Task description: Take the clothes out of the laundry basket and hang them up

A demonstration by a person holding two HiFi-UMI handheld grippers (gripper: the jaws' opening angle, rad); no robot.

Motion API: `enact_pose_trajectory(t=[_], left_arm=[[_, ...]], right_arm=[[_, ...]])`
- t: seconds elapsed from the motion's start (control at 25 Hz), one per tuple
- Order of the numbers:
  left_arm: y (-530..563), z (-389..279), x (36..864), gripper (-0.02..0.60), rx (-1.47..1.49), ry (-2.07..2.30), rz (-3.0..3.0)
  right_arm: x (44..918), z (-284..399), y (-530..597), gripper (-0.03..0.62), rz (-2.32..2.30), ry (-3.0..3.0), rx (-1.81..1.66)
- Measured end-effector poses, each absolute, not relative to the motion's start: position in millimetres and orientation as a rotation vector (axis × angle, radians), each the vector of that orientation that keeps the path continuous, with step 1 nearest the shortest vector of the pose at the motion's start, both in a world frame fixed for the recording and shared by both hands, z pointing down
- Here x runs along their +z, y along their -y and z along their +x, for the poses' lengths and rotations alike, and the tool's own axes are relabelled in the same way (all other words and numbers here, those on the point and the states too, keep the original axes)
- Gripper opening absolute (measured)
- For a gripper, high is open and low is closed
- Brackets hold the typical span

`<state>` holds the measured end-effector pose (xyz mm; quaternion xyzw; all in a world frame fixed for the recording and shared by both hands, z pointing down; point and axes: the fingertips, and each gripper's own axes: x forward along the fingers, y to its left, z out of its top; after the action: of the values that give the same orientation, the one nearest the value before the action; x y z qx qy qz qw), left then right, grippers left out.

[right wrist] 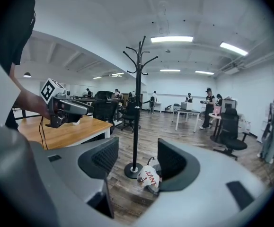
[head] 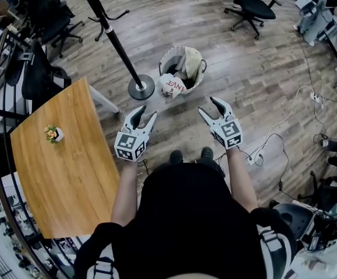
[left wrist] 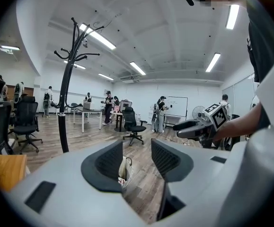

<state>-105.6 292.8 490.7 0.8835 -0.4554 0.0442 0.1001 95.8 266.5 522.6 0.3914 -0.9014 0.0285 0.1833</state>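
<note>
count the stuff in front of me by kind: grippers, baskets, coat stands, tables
grey two-jaw grippers: 2 (left, right)
round woven laundry basket: 1
black metal coat stand: 1
light wooden table: 1
total: 5

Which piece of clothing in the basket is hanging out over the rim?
The white garment with red lettering: it spills over the laundry basket rim toward the coat stand base. The cream garment sits inside.
</note>
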Motion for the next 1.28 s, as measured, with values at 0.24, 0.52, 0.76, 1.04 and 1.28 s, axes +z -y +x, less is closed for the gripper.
enact_pose_trajectory(t=[0.24,0.52,0.76,1.04,1.28], left_arm=[[-294.8,-104.0,490.0,0.19,0.127,1.337,2.609],[-296.0,-105.7,491.9,0.19,0.114,1.33,2.608],[-296.3,-105.4,492.6,0.19,0.11,1.313,2.614],[-295.3,-105.6,499.4,0.19,0.125,1.304,2.601],[-288.5,-112.2,503.2,0.19,0.135,1.327,2.576]], right_arm=[[521.0,96.9,-267.2,0.279,1.113,2.547,0.096],[521.6,101.5,-266.5,0.273,1.142,2.542,0.095],[518.9,104.5,-268.4,0.265,1.163,2.532,0.105],[528.4,108.3,-267.9,0.261,1.173,2.519,0.128],[531.5,103.0,-256.5,0.251,1.155,2.527,0.146]])
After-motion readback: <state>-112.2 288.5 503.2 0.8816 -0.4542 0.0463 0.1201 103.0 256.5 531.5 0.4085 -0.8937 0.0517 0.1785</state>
